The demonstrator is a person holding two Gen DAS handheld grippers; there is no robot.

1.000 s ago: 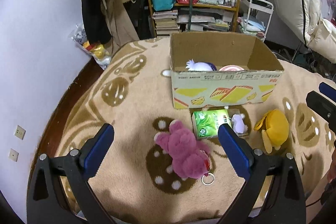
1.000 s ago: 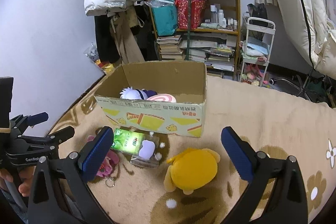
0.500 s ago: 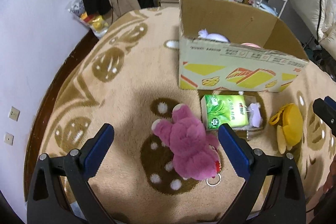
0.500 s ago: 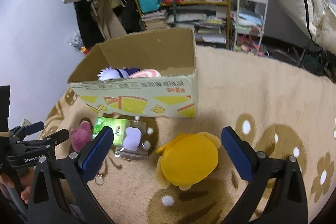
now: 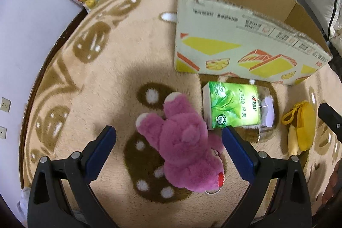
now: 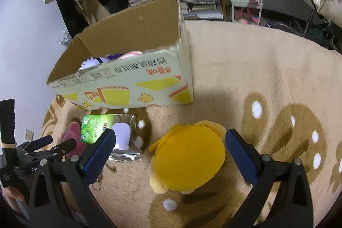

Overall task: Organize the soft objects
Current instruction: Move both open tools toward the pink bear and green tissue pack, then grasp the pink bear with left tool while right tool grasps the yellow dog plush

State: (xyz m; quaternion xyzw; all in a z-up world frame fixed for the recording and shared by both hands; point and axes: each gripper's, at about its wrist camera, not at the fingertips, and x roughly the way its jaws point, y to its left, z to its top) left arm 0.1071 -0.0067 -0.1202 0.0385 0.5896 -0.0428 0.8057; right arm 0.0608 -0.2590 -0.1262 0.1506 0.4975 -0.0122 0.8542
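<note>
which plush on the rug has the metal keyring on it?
The pink plush bear, between the left hand-held gripper's open fingers. A silver ring shows at its head end. The yellow plush shows only a yellow fabric loop.

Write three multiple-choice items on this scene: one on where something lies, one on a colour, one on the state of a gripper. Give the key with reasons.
1. Where does the green tissue pack lie?
A. Inside the cardboard box
B. On the rug, in front of the cardboard box
C. On the shelf

2. What colour is the plush toy between the fingers of the right gripper?
A. Yellow
B. Blue
C. White

3. What is the state of the left gripper?
A. Shut on the tissue pack
B. Shut on nothing
C. Open, around the pink plush toy

Key:
1 B, the pack rests on the rug just below the box's printed front wall.
2 A, the yellow plush toy fills the gap between the blue pads.
3 C, the pads stand wide apart on either side of the pink toy.
</note>
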